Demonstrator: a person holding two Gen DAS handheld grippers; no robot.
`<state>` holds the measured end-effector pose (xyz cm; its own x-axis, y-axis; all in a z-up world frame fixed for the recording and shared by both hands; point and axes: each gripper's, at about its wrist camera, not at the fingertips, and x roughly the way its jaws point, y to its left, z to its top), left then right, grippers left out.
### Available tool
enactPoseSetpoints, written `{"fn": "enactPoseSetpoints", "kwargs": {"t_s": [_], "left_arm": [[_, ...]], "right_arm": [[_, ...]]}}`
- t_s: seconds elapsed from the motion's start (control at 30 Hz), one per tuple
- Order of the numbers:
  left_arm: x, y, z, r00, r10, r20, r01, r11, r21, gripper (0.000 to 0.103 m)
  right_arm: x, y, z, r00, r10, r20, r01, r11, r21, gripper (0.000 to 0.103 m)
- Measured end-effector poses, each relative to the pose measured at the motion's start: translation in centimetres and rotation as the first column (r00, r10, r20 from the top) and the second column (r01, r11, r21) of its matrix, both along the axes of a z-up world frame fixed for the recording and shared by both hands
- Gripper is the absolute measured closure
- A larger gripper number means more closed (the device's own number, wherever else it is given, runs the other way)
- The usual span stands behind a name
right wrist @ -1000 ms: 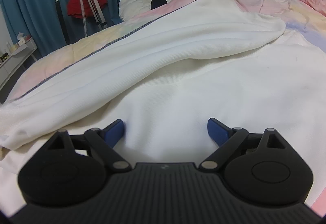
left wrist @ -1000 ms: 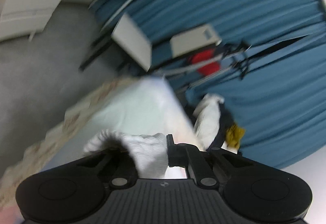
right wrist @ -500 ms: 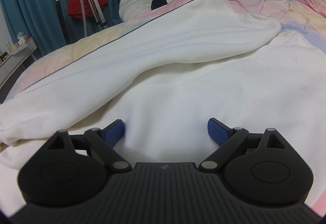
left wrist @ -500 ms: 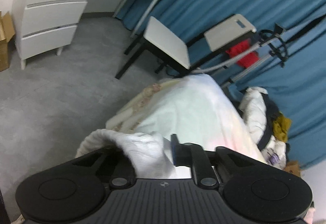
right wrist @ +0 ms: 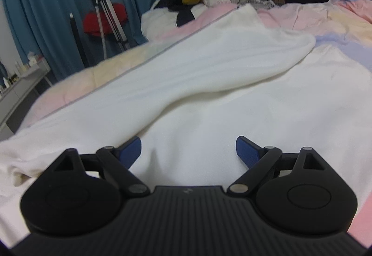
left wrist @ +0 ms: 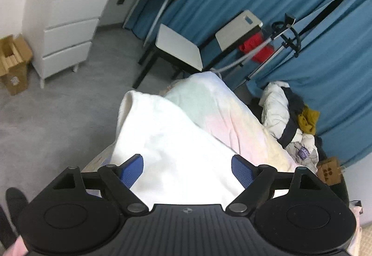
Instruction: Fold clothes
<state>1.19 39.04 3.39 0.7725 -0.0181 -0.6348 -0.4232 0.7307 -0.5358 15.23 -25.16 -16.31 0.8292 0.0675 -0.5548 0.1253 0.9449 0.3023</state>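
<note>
So the left gripper (left wrist: 186, 164) has just been opened wide, nothing pinched between its blue pads. The right gripper (right wrist: 188, 148) is spread too, empty. The white ribbed knit garment (right wrist: 197, 83) is laid on the pastel-quilted bed (right wrist: 325, 21), long axis running diagonally ahead-left of the right gripper, which is probably nearer. The grey floor (left wrist: 58, 102) is only shown by the left view.
</note>
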Motion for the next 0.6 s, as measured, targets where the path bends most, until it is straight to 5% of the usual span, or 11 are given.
{"fn": "enactPoseSetpoints", "kwargs": {"t_s": [0.17, 0.37, 0.6], "left_arm": [[-7.3, -2.4, 1.0, 0.996, 0.044, -0.077, -0.051, 0.994, -0.093, 0.018], [-13.2, -3.3, -3.0, 0.985, 0.064, -0.163, -0.099, 0.972, -0.215, 0.019], [-17.5, -1.9, -7.4, 0.924, 0.271, -0.27, -0.356, 0.868, -0.346, 0.022]], "right_arm": [[-2.1, -0.7, 1.6, 0.999, -0.005, 0.043, 0.004, 1.0, 0.021, 0.013], [-3.4, -1.4, 3.1, 1.0, -0.001, 0.025, -0.001, 0.998, 0.064, 0.013], [-4.6, -5.0, 4.3, 0.999, -0.053, 0.01, 0.052, 0.991, 0.121, 0.013]]}}
